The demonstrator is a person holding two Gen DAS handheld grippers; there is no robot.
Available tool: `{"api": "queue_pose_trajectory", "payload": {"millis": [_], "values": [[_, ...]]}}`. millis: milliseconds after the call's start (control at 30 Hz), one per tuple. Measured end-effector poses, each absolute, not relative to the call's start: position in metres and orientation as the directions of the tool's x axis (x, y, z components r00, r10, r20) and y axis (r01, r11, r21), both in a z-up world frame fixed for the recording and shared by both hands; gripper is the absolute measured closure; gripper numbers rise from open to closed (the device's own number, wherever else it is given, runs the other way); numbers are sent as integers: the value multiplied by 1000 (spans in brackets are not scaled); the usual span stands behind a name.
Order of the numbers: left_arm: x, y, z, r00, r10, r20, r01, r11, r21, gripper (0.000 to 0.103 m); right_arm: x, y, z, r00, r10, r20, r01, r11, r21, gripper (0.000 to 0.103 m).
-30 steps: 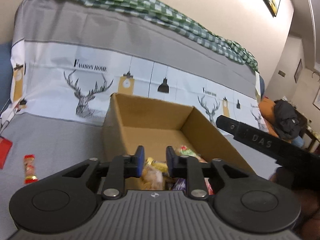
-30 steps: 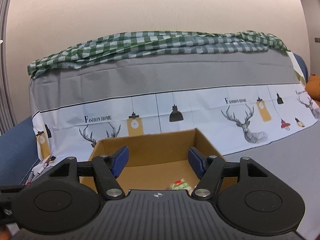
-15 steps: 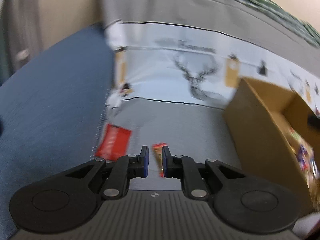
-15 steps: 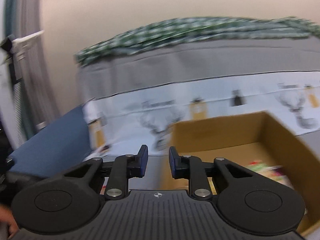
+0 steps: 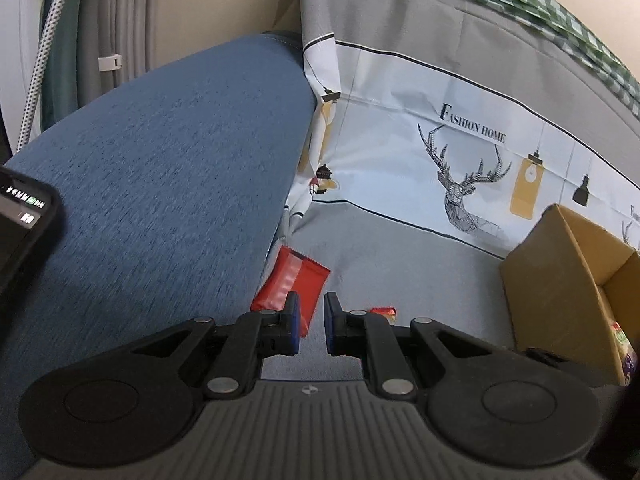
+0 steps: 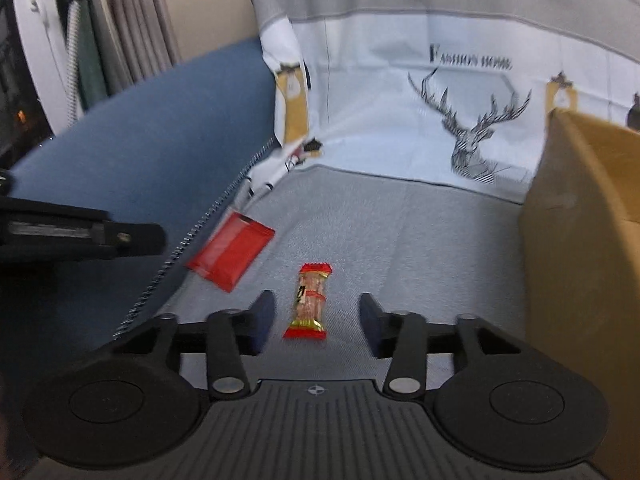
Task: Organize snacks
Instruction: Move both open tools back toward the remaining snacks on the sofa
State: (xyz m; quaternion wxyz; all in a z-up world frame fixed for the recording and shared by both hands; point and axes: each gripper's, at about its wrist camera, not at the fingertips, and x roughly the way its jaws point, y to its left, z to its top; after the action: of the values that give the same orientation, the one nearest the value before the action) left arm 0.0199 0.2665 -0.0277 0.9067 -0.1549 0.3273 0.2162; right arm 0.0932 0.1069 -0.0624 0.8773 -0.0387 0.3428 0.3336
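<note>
A flat red snack packet (image 5: 294, 284) lies on the grey sofa seat by the blue armrest; it also shows in the right wrist view (image 6: 232, 250). A small red-ended snack bar (image 6: 309, 301) lies on the seat, partly hidden in the left wrist view (image 5: 382, 311). My left gripper (image 5: 311, 326) hovers just before the red packet, jaws nearly closed with a narrow gap, holding nothing. My right gripper (image 6: 316, 320) is open, its fingers either side of the snack bar, above it. The cardboard box (image 5: 560, 280) with snacks inside stands at the right (image 6: 580, 240).
The blue armrest (image 5: 160, 180) rises on the left. A deer-print cover (image 5: 460, 152) hangs over the sofa back. A phone (image 5: 20, 216) sits at the far left edge. The left gripper's arm (image 6: 80, 232) shows in the right wrist view.
Both grippers swung left from above the box to the seat beside the armrest. The right gripper narrowed, then opened wide around the snack bar. The left stayed nearly closed.
</note>
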Motion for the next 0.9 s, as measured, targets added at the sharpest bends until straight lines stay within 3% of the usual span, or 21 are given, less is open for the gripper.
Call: {"api": "queue_pose_trajectory", "payload": {"millis": [33, 133, 200, 233, 267, 333, 433, 667, 800, 900], "values": [[23, 267, -29, 691, 292, -662, -497, 856, -142, 88, 97, 116, -68, 542, 548, -637, -608, 779, 153, 42], [31, 268, -34, 680, 297, -670, -506, 852, -136, 88, 111, 136, -83, 529, 541, -653, -612, 777, 149, 43], [39, 267, -38, 669, 300, -680, -506, 854, -122, 88, 116, 144, -96, 511, 535, -673, -628, 767, 133, 58], [44, 266, -41, 663, 304, -684, -506, 855, -111, 88, 117, 146, -102, 509, 528, -679, -633, 765, 120, 77], [48, 265, -43, 657, 311, -687, -504, 859, -93, 87, 115, 145, -102, 534, 515, -670, -628, 773, 93, 84], [58, 260, -47, 643, 338, -688, -496, 868, -37, 83, 114, 139, -96, 563, 481, -672, -576, 811, 99, 85], [77, 251, -58, 622, 374, -688, -469, 881, 54, 68, 111, 121, -83, 628, 419, -656, -478, 873, 100, 85], [123, 221, -113, 486, 574, -659, -377, 818, 434, 38, 109, 99, -93, 600, 366, -712, -382, 912, 147, 85], [127, 232, -120, 488, 581, -651, -404, 812, 422, 38, 104, 100, -100, 613, 350, -708, -388, 914, 116, 85], [126, 248, -116, 504, 506, -700, -436, 849, 300, 49, 103, 99, -100, 613, 357, -705, -385, 914, 128, 85]]}}
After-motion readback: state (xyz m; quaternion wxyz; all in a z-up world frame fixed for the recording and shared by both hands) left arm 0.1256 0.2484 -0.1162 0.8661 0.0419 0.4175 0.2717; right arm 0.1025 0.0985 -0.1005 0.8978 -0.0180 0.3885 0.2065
